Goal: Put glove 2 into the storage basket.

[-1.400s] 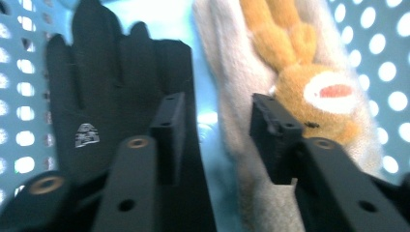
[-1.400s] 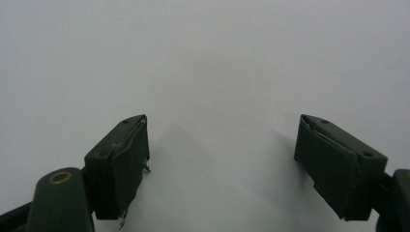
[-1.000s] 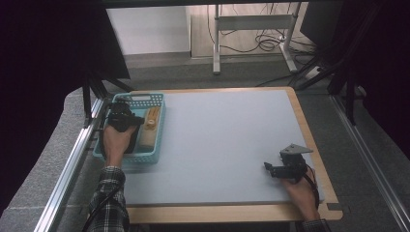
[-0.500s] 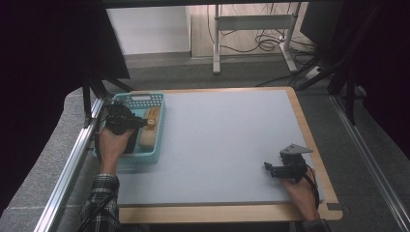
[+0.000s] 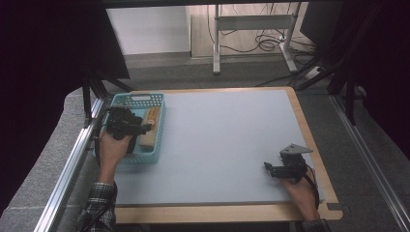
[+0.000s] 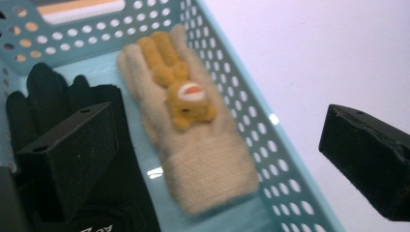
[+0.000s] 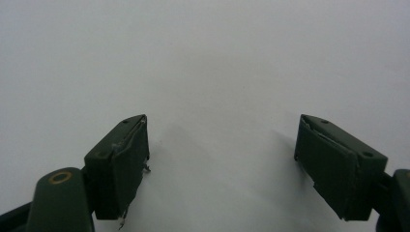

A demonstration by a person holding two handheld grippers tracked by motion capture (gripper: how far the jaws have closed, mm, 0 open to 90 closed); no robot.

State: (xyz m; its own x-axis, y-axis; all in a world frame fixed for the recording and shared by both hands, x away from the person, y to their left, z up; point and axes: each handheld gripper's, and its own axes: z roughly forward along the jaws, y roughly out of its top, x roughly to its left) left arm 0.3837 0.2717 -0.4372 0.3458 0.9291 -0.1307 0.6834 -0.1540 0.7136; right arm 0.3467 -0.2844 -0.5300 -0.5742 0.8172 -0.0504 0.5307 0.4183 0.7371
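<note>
Scene: a person works two hand-held grippers at a grey table [image 5: 227,140] with a wooden rim, seen from above.
Basket: a pale blue perforated basket [image 5: 123,100] stands at the table's left edge, touching the grey mat.
Beige glove: a cream knitted glove [image 6: 188,121] with an orange animal figure sewn on its back lies flat on the basket floor, fingers toward the far wall, cuff toward the camera; in the high view it shows as a tan strip along the basket's right side [image 5: 149,130].
Black glove: a black glove [image 6: 58,96] lies beside the beige one, partly under the left jaw.
Left gripper: the left gripper [image 5: 145,128] hangs over the basket, its jaws having just been opening and now spread wide and released; the beige glove lies below and between them, touched by neither, while the right jaw stands out past the basket wall over the mat.
Right gripper: the right gripper [image 7: 220,164] rests near the table's right front corner [image 5: 267,167], jaws apart over bare mat, gripping nothing.
</note>
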